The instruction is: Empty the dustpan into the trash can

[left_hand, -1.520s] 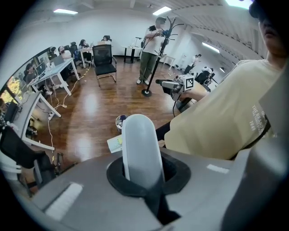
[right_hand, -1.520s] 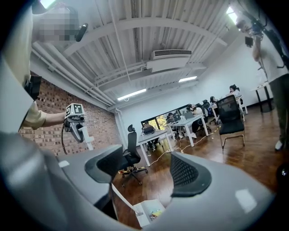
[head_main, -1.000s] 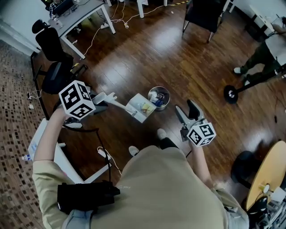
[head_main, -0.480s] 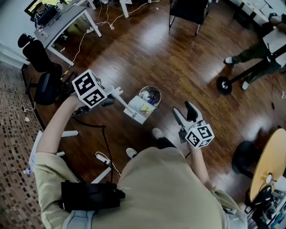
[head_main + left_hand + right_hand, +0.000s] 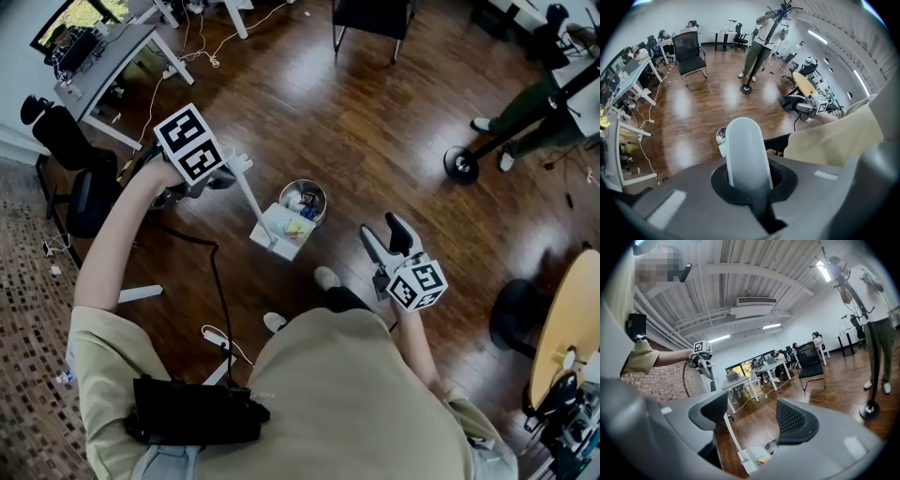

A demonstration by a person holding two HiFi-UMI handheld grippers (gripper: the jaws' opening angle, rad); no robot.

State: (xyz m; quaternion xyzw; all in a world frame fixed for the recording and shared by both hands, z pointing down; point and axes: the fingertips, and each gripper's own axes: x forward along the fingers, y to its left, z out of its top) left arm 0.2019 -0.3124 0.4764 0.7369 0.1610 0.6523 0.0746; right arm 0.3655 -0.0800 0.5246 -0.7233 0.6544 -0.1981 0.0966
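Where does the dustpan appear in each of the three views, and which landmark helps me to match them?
Head view: the dustpan is near the centre, slightly left, beside the trash can.
Left gripper view: its white handle fills the centre; the rest is mostly hidden behind it.
Right gripper view: at the bottom edge, just left of centre.
Shared landmark: the metal trash can, next to the dustpan in every view.

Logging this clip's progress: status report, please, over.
Left gripper shut on long-handled white plastic dustpan; right gripper open, empty. Dustpan holds litter, beside round metal trash can, not emptied. Nothing between them.
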